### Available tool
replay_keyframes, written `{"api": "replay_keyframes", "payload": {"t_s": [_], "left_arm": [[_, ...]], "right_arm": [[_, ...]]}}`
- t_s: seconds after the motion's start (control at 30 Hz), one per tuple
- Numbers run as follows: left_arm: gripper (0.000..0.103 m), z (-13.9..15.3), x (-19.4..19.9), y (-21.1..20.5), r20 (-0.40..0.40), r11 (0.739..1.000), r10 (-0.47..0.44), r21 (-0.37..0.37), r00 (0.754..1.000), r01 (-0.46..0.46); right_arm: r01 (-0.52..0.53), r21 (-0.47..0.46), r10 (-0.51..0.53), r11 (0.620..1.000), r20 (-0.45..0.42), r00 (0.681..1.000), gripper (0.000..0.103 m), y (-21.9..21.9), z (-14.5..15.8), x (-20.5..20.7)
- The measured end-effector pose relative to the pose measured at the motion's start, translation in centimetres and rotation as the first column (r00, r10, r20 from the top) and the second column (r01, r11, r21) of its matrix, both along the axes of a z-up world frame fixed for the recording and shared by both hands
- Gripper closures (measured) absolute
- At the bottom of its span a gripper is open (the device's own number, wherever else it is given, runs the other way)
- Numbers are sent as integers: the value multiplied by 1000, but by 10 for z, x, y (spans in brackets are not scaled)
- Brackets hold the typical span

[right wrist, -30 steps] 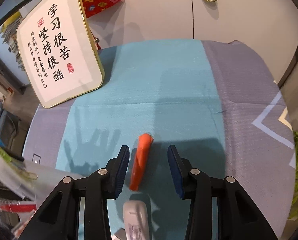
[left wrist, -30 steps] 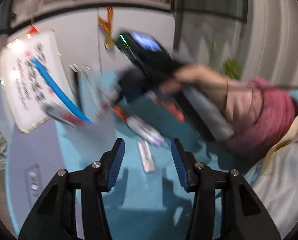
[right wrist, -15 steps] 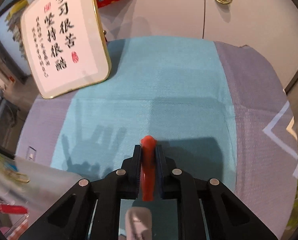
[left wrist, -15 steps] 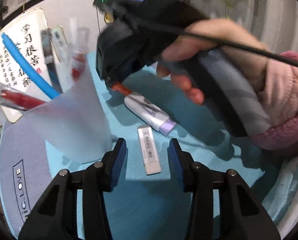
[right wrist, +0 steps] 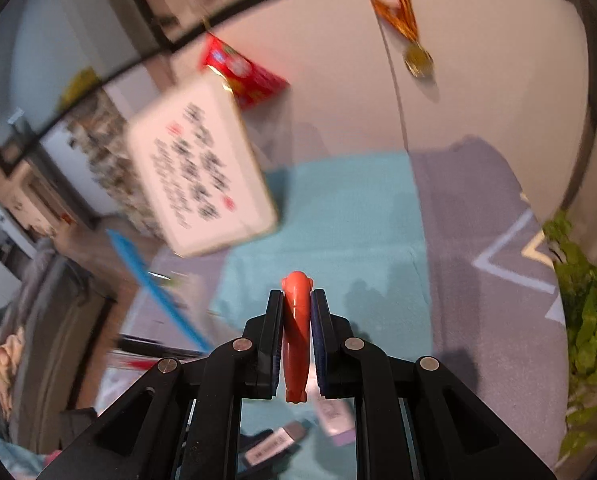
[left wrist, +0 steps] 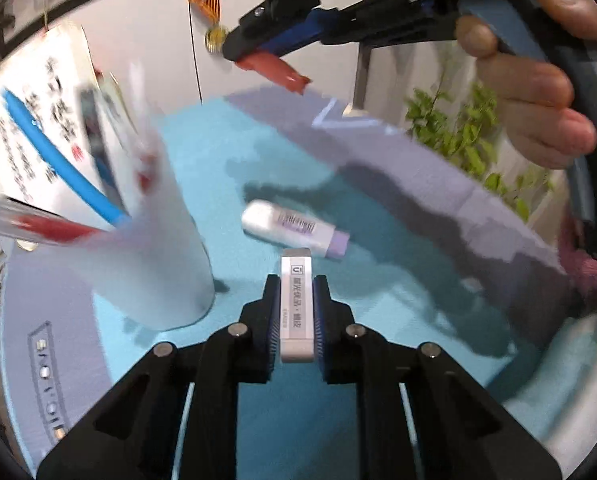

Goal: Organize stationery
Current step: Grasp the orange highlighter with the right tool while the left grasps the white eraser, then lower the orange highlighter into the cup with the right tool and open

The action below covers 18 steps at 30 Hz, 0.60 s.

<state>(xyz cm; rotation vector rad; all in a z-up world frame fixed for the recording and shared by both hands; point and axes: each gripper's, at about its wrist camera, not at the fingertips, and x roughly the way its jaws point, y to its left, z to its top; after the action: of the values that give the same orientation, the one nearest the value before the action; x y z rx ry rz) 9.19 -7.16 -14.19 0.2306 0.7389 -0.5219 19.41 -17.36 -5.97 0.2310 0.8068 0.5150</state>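
Note:
My left gripper [left wrist: 296,300] is shut on a white eraser [left wrist: 296,304] just above the teal mat [left wrist: 226,152]. A frosted pen cup [left wrist: 150,264] with a blue pen [left wrist: 62,164] and red pens stands just to its left. A white and purple glue stick [left wrist: 294,228] lies on the mat ahead. My right gripper [right wrist: 296,312] is shut on an orange piece [right wrist: 296,332] and holds it high above the mat; it also shows at the top of the left wrist view [left wrist: 274,68]. Below it the eraser [right wrist: 274,446] and glue stick [right wrist: 334,416] show.
A white framed calligraphy board [right wrist: 202,176] stands at the back left of the table. A medal [right wrist: 418,60] hangs on the white wall behind. A green plant [right wrist: 586,304] stands to the right. The grey tablecloth [right wrist: 470,240] surrounds the mat.
My left gripper closed on the white eraser. My right gripper, shut on the orange piece, rose well above the mat.

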Motion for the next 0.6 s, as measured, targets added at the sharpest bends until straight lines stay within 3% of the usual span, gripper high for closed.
{"api": "replay_keyframes", "payload": {"t_s": [0.1, 0.2, 0.3, 0.43, 0.6], "left_arm": [[89, 26, -16, 20, 44, 998, 13, -67, 999, -10], [89, 51, -22, 46, 69, 989, 63, -139, 996, -53], [89, 75, -31, 74, 108, 972, 129, -209, 986, -104], [89, 92, -38, 107, 168, 957, 217, -232, 962, -175], [89, 96, -24, 112, 176, 942, 262, -262, 949, -211]], "right_arm": [[-62, 38, 58, 997, 87, 994, 89, 11, 27, -19], [-148, 14, 144, 989, 155, 977, 89, 38, 41, -31], [-173, -32, 175, 984, 169, 970, 89, 66, 39, -32], [-151, -47, 157, 987, 193, 969, 89, 83, 31, -29], [-137, -109, 158, 984, 212, 964, 89, 90, 22, -36]]}}
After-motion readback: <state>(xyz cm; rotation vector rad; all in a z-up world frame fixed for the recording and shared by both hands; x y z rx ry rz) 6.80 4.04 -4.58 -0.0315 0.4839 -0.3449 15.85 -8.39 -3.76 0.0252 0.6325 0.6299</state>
